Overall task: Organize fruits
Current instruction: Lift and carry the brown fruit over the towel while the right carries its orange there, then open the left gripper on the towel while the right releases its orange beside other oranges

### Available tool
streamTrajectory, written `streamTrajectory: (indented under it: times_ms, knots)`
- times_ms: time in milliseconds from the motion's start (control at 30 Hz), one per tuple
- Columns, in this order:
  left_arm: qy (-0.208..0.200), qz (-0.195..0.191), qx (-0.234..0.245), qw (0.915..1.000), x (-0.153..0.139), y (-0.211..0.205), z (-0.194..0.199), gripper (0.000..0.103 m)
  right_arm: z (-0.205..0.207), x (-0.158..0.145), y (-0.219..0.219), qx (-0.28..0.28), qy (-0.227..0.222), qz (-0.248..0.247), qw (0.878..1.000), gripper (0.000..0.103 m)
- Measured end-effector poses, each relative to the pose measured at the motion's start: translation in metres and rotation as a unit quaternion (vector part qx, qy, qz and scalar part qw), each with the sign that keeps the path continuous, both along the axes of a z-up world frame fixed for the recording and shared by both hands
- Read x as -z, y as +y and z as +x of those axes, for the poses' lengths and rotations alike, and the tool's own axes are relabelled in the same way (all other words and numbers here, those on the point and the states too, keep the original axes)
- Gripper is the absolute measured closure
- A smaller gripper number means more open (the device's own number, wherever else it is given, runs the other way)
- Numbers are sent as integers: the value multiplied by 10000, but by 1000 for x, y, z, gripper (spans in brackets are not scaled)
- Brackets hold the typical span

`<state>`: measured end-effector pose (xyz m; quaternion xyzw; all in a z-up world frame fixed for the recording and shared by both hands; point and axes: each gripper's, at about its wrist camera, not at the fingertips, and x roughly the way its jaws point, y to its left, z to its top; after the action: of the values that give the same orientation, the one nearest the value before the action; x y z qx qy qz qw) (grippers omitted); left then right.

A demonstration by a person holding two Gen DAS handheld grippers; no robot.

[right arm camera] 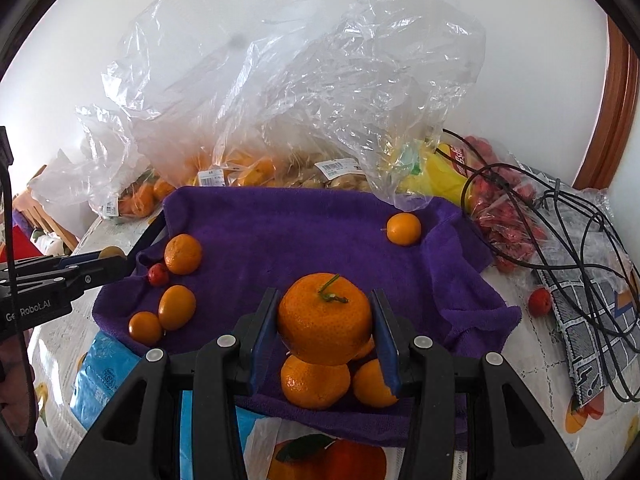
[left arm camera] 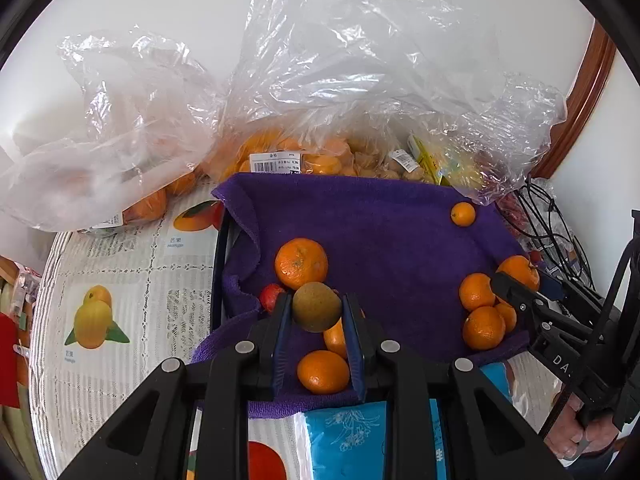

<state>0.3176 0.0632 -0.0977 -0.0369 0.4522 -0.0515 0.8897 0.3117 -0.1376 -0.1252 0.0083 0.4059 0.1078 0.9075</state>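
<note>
L gripper (left arm camera: 316, 312): clamped on brownish-green fruit (left arm camera: 316, 307), above purple towel (left arm camera: 380, 232) at 6 o'clock. R gripper (right arm camera: 325, 322): clamped on stemmed mandarin (right arm camera: 324, 318), over three mandarins (right arm camera: 315, 380). Small kumquat (right arm camera: 404, 229) at 1 o'clock.

The left wrist view is taken from just behind the left tool (left arm camera: 316, 316), close above the near edge of the purple towel (left arm camera: 384, 232), and is aimed toward the wall. The right wrist view is taken likewise from behind the right tool (right arm camera: 325, 320). The towel, the clear plastic bags (right arm camera: 304, 92) and the small lone orange (left arm camera: 463, 214) (right arm camera: 403, 228) are shared. Each tool is caught at the other frame's side edge.
</note>
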Motion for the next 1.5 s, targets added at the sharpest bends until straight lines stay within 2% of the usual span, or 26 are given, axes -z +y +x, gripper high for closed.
streamTrajectory:
  times_ms: [300, 833, 1133, 1333, 1433, 1500]
  knots:
    - [142, 38, 38, 9999, 15, -9, 15, 79, 11, 18, -6, 24, 169, -55, 9998, 58]
    - [422, 119, 102, 9990, 34, -16, 27, 79, 12, 17, -2, -41, 100, -174, 9998, 58]
    - [425, 62, 142, 9990, 35, -17, 26, 79, 12, 18, -2, -53, 101, -194, 9997, 58]
    - [394, 20, 185, 9991, 32, -16, 26, 70, 11, 19, -1, -75, 76, -252, 9996, 58]
    - [353, -4, 210, 9992, 29, -15, 25, 61, 11, 19, -1, -63, 78, -233, 9997, 58]
    - [314, 8, 198, 9993, 27, -14, 24, 58, 11, 19, -2, -45, 101, -225, 9997, 58]
